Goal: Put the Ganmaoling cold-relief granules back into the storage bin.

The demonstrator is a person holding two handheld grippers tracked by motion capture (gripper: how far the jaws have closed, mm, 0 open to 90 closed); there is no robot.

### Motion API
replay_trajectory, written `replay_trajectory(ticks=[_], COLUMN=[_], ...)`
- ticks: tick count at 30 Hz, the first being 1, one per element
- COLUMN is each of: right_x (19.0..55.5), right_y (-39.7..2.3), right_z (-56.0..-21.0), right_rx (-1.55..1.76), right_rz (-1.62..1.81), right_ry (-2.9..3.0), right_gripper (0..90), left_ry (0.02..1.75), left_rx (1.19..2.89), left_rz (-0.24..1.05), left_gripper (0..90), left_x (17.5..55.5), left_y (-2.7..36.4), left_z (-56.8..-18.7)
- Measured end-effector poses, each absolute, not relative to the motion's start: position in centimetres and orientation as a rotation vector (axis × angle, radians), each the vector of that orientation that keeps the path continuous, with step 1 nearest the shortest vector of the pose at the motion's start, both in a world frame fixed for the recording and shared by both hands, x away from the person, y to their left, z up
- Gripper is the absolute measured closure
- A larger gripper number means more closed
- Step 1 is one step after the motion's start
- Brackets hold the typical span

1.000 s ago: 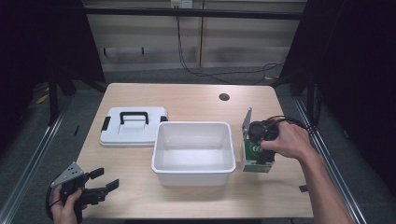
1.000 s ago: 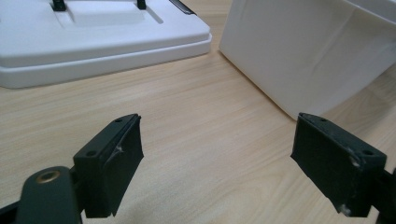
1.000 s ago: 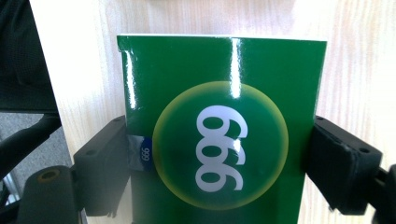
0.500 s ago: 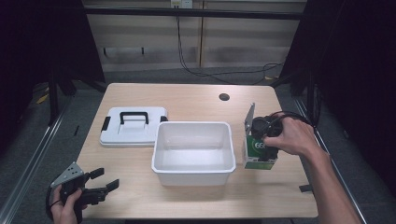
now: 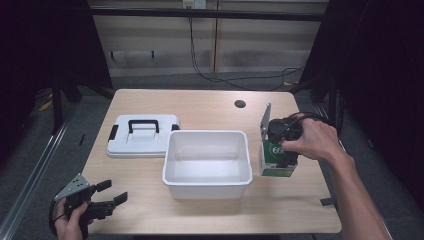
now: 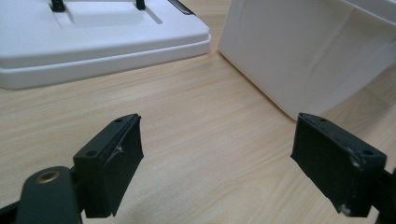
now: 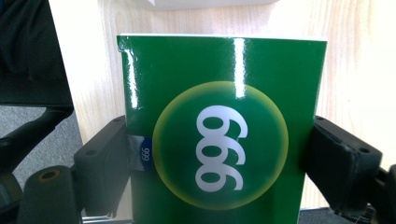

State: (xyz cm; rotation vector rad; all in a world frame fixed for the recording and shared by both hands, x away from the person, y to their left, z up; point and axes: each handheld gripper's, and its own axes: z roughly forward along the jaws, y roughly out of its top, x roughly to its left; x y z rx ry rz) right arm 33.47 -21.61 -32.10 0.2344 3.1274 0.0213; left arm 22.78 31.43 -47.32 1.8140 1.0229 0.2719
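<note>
On the tabletop [image 5: 210, 107], the green box [image 5: 276, 160] at the white bin's [image 5: 206, 161] three o'clock sits clamped in the right gripper [image 5: 284, 150] jaws, left gripper [image 5: 100, 197] jaws gaping empty; its glossy faces might slip.

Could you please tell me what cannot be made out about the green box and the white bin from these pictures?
- Green box: in the high view the right gripper and hand cover its top; whether it rests on the table is unclear.
- Green box, right gripper view: bottom cut off by the frame edge.
- White bin: left gripper view shows its outer wall, the inside cut off.
</note>
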Motion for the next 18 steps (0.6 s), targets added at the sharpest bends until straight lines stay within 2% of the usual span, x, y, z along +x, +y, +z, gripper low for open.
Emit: replay_trajectory(ticks=[18], right_x=[32.9], right_y=[-22.4], right_z=[-28.7], right_rx=[0.25], right_rz=[0.055], right_ry=[3.083], right_gripper=[15.9], left_ry=[1.024], left_rx=[1.816], left_rz=[0.268], left_gripper=[15.9], left_x=[22.8], left_y=[31.4], left_z=[-47.3])
